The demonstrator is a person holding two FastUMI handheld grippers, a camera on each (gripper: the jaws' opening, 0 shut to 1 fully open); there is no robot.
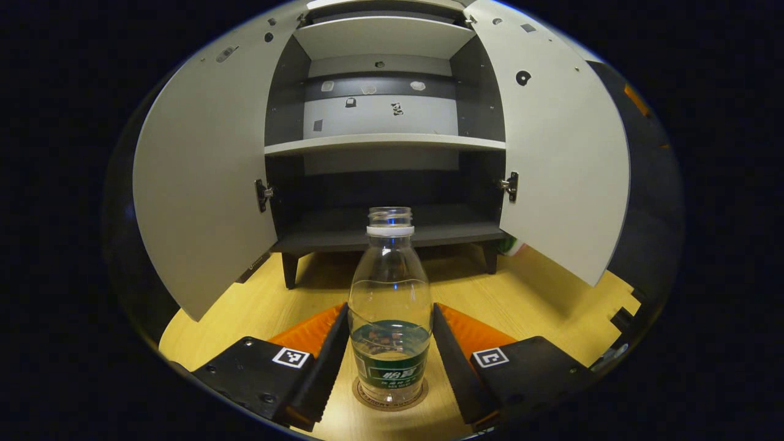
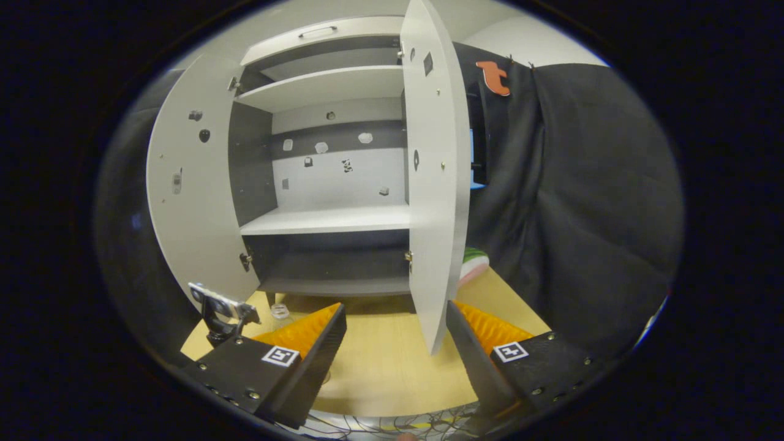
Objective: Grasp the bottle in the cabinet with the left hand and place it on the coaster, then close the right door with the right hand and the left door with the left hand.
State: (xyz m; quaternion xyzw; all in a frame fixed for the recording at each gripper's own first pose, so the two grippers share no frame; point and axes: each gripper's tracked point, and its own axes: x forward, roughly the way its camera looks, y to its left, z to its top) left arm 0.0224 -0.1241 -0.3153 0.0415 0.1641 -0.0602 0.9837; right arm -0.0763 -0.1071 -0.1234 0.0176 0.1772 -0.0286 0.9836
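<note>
The clear uncapped plastic bottle (image 1: pixel 390 306) stands on the round brown coaster (image 1: pixel 390 398), mostly hidden beneath it, between the left gripper (image 1: pixel 390 343) fingers, contact unclear, while the right gripper (image 2: pixel 395 361) hangs open and empty before the grey cabinet's right door (image 2: pixel 432 184).

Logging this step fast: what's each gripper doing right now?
Left gripper: around the bottle on the coaster; contact cannot be told.
Right gripper: open, empty.
</note>
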